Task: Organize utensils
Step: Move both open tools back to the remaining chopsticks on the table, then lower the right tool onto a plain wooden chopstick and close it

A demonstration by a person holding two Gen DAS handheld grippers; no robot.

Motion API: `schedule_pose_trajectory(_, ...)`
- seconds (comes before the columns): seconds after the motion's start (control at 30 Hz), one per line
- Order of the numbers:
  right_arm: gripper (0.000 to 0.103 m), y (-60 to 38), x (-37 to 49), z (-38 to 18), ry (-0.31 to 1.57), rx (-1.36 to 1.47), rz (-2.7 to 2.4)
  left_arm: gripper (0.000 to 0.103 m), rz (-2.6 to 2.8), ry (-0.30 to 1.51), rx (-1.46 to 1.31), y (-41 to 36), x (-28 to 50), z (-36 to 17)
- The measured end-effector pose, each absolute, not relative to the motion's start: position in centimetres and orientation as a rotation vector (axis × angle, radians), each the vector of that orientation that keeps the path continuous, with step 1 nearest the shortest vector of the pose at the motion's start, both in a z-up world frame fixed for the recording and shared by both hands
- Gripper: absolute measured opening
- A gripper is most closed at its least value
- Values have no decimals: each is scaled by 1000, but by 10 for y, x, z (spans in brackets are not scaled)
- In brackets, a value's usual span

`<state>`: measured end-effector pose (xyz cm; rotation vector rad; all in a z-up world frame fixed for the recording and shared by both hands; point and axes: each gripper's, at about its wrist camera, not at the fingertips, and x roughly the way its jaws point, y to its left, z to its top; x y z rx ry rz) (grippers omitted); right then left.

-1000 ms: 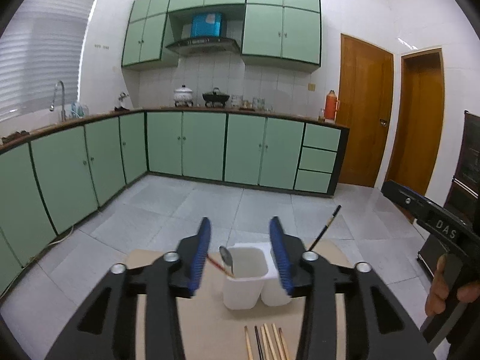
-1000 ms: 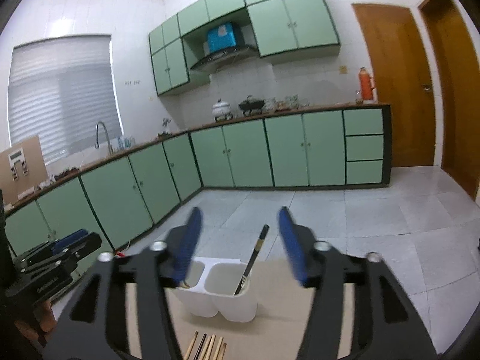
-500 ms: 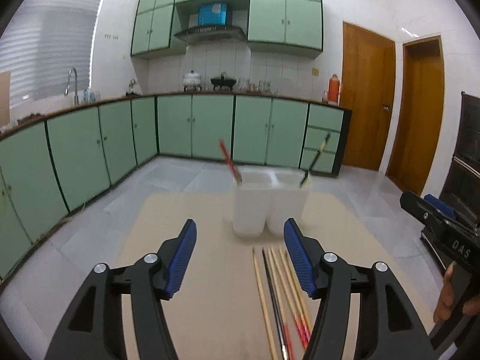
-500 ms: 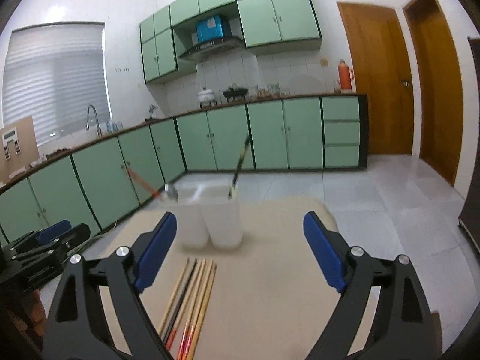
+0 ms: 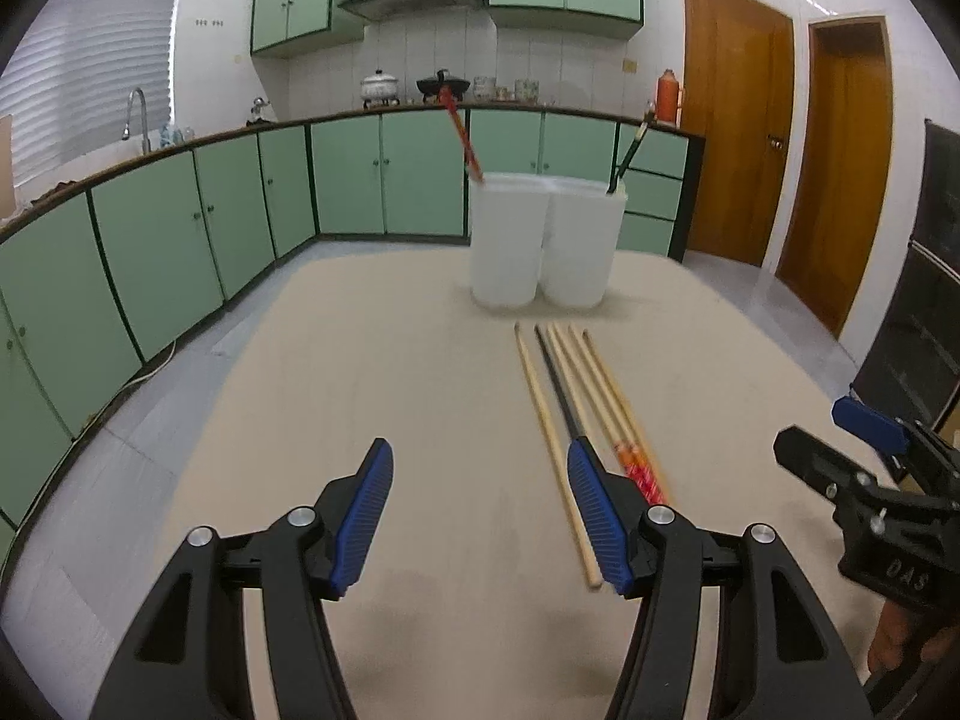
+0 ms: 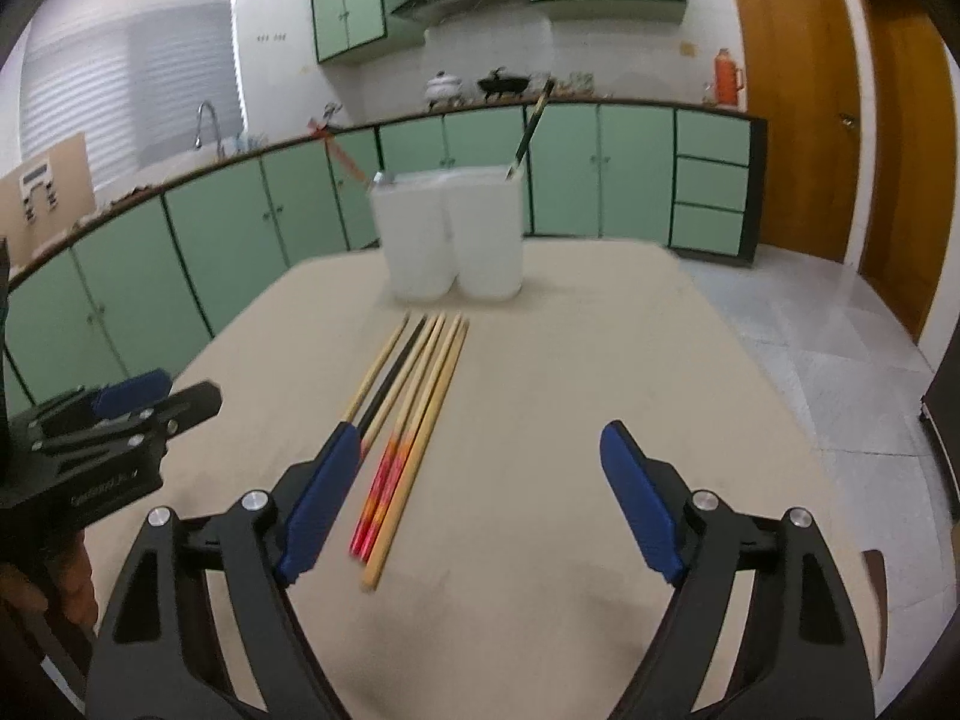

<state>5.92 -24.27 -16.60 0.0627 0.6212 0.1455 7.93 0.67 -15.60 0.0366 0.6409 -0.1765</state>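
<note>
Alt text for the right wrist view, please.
The open right gripper hovers over a beige table, empty, with a row of loose chopsticks lying by its left finger. Beyond them stands a white two-cup holder with one utensil in each cup; the left gripper shows at the left edge.

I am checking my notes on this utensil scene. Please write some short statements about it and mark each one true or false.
1. Both claws, left and right, are open and empty. True.
2. Chopsticks lie side by side on the table. True.
3. The white holder lies tipped over. False: it stands upright.
4. The holder is empty. False: a red-handled utensil and a dark chopstick stand in it.
5. The loose chopsticks touch the holder. False: a gap separates them.
</note>
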Motion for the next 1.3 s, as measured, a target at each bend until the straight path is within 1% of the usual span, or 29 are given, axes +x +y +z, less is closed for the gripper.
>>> schedule_pose_trajectory(0.1,76,-236,50,-178,659,63,156,60,-165,662,33,10,75,-165)
schedule_pose_trajectory(0.2,71,-228,45,-186,679,50,153,60,-161,680,45,12,72,-172)
schedule_pose_trajectory(0.37,65,-219,42,-193,699,35,155,60,-152,708,62,16,67,-182)
schedule_pose_trajectory(0.63,51,-204,42,-210,744,-8,148,60,-145,713,41,22,64,-185)
schedule_pose_trajectory(0.7,43,-204,44,-213,758,-12,146,60,-150,714,34,20,65,-186)
schedule_pose_trajectory(0.73,41,-204,45,-214,758,-14,145,60,-152,714,33,19,65,-186)
schedule_pose_trajectory(0.77,38,-204,45,-214,751,-23,141,60,-155,714,32,17,65,-186)
schedule_pose_trajectory(0.8,32,-203,45,-215,746,-34,138,60,-158,715,31,16,66,-187)
schedule_pose_trajectory(0.83,29,-205,46,-215,744,-36,139,60,-161,716,29,17,66,-187)
schedule_pose_trajectory(0.9,17,-208,46,-215,744,-30,134,60,-166,717,30,14,66,-187)
schedule_pose_trajectory(0.97,11,-213,48,-215,745,-26,130,60,-169,718,34,13,66,-188)
schedule_pose_trajectory(1.1,12,-223,48,-215,744,1,135,60,-168,725,30,13,67,-190)
schedule_pose_trajectory(1.2,20,-225,48,-214,745,22,155,60,-166,728,29,13,67,-191)
schedule_pose_trajectory(1.3,22,-224,48,-215,741,18,170,60,-166,730,29,13,67,-191)
